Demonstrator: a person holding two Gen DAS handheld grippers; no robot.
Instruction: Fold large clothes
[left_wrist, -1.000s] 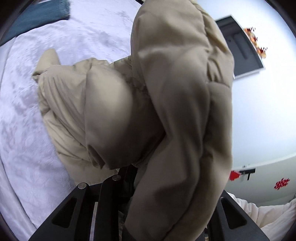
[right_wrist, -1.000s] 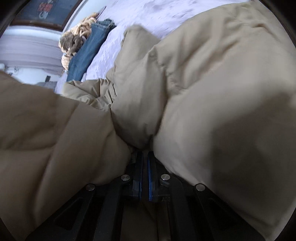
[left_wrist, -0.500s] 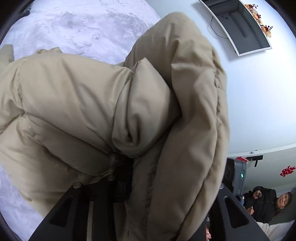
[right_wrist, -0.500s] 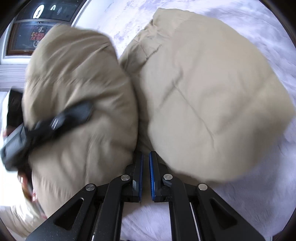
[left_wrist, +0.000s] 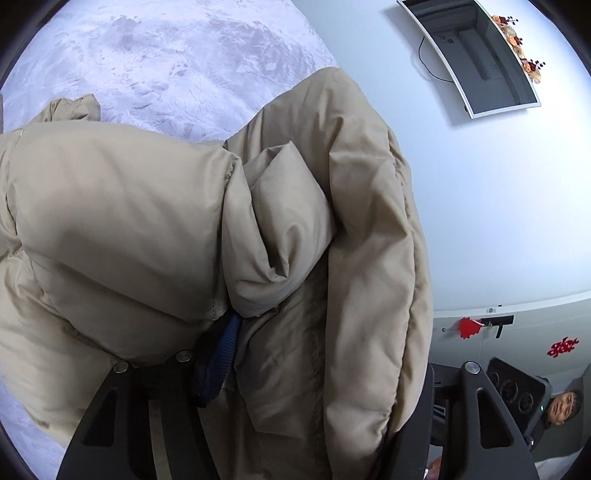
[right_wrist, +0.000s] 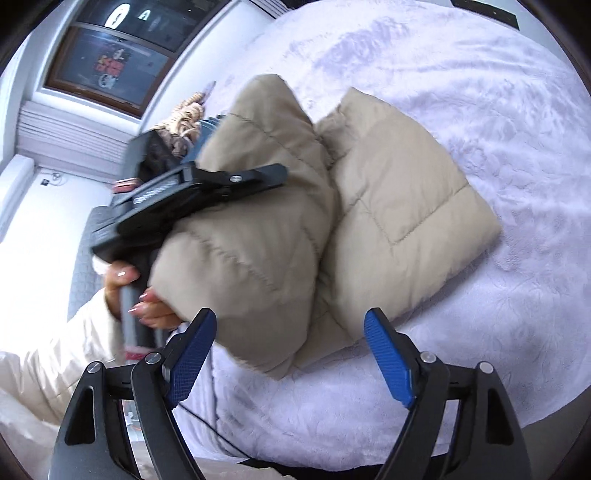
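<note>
A beige puffer jacket (right_wrist: 388, 192) lies folded on the pale lilac bedspread (right_wrist: 498, 110). My right gripper (right_wrist: 291, 354) is open and empty, just in front of the jacket's near edge. My left gripper (left_wrist: 310, 369) has its jaws wide apart, and thick folds of the jacket (left_wrist: 147, 229) fill the gap and drape over the right finger. One blue pad (left_wrist: 221, 354) peeks out. In the right wrist view the left gripper (right_wrist: 192, 192) lies over the jacket's raised left fold, held by a hand.
Blue jeans and a knitted item (right_wrist: 184, 114) lie at the bed's far side under a window. A wall screen (left_wrist: 476, 55) hangs on the white wall. A person (left_wrist: 561, 402) sits at the room's edge. A cable (right_wrist: 207, 424) runs along the near bed edge.
My right gripper has opened, let go of the jacket and pulled back. The jacket has dropped onto the bed folded. My left gripper has opened with the fabric still between its fingers.
</note>
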